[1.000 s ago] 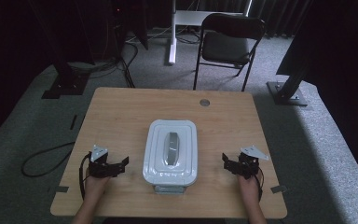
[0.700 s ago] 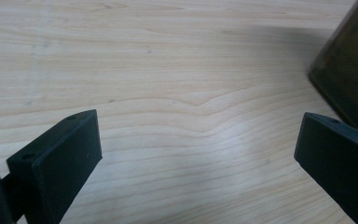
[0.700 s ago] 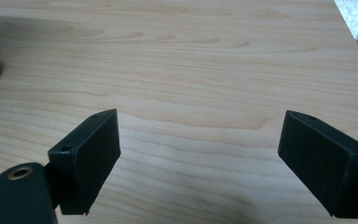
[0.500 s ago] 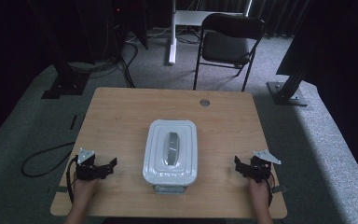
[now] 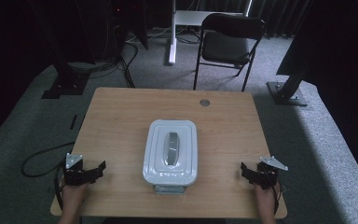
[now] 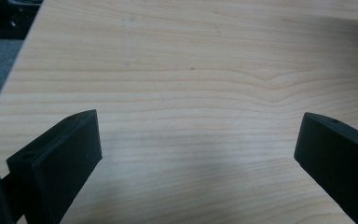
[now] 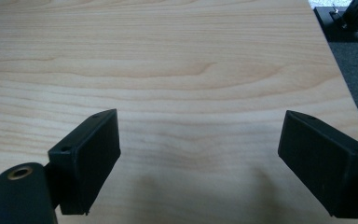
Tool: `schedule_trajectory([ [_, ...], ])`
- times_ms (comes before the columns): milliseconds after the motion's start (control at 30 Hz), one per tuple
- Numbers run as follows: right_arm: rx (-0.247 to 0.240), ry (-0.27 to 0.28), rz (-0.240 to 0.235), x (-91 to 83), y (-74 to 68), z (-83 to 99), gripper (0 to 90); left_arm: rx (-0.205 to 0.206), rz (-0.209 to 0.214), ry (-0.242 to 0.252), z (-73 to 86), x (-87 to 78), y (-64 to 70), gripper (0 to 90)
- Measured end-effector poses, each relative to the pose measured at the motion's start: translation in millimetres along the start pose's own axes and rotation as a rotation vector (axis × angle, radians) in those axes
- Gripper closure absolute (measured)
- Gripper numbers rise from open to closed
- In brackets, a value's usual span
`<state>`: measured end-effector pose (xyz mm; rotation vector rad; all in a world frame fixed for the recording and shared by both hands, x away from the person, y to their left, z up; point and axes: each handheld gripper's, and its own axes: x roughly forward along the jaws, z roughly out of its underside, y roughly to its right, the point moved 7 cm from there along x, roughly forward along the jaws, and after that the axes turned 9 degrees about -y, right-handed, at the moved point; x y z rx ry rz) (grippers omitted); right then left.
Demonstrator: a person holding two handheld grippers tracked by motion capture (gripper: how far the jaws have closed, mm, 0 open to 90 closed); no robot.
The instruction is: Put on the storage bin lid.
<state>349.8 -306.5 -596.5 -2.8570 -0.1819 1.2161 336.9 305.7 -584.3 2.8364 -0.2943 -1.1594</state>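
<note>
Bare tabletop lies open on both sides of the white lidded container, the sole obstacle, centred near the front edge. Left gripper and right gripper, jaws wide apart, each face unobstructed wood, well apart from the container.

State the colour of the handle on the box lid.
Grey, on a white lid; the handle shows best in the high view.
</note>
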Motion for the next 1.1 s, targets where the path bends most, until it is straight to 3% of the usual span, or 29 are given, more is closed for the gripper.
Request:
schedule_trajectory([
  [400,0.044,-0.019,0.029,-7.8,20.8,14.9,12.1,-0.014,-0.022,-0.022,19.9,-15.0,-14.3,1.3],
  [567,0.048,0.002,0.059,-13.8,28.6,19.4,12.1,-0.004,-0.051,-0.031,28.7,-20.3,-19.8,1.4],
  [667,0.063,0.002,0.062,-14.8,31.8,20.3,12.2,0.010,-0.090,-0.040,33.6,-22.0,-22.2,1.4],
  [800,0.042,-0.018,0.075,-12.5,30.2,20.2,12.2,0.008,-0.119,-0.031,34.2,-23.9,-23.3,1.3],
  [1100,0.030,-0.034,0.076,-9.9,29.1,19.5,12.9,-0.041,-0.120,-0.027,32.0,-22.8,-29.6,1.4],
])
